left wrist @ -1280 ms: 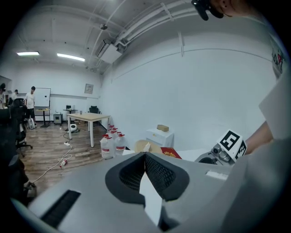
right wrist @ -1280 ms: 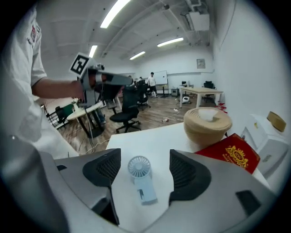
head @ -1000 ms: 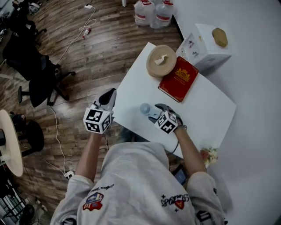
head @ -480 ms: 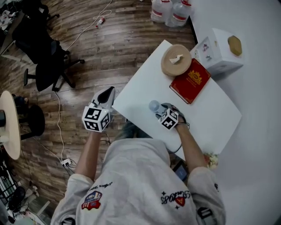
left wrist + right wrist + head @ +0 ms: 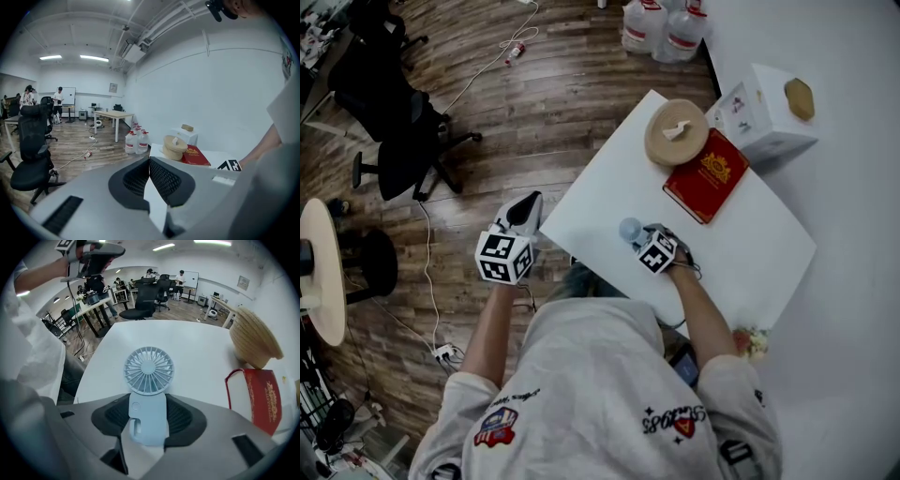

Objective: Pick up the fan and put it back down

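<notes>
From the head view, the pale blue plastic handheld fan shows only its round head. The top edge crops the clear water jugs, perhaps three.

One fan, one red book, one white box — two grippers: left gripper, right gripper.

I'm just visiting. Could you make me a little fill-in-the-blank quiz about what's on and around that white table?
1. The small fan on the white table is light ___.
2. The book beside the round woven box is ___.
3. The water jugs stand on the wooden ___.
Missing words: blue; red; floor.
</notes>
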Available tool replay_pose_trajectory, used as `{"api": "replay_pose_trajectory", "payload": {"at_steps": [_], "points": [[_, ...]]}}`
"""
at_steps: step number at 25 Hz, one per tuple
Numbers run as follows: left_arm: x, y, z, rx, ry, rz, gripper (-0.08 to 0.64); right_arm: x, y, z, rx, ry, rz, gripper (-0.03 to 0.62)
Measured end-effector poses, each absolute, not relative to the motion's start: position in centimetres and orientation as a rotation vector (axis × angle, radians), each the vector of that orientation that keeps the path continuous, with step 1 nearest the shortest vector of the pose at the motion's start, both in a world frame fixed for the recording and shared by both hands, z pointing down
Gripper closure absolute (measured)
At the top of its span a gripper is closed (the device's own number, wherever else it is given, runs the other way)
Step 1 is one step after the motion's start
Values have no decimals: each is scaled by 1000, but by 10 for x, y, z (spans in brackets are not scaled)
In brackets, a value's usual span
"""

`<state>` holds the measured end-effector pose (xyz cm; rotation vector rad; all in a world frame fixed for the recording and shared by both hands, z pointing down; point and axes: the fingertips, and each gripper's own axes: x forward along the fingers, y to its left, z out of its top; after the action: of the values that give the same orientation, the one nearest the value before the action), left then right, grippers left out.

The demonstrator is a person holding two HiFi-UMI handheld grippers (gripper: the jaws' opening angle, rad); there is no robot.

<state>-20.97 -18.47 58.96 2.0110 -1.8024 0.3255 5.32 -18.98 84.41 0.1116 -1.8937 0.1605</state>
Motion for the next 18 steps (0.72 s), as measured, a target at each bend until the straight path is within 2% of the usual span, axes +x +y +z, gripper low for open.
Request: {"api": "replay_pose_trajectory", "payload": {"at_steps": [18], "points": [[-164,-245,573,2210,-1636,344,555,66,-245,751,504,-2123,254,374]]}}
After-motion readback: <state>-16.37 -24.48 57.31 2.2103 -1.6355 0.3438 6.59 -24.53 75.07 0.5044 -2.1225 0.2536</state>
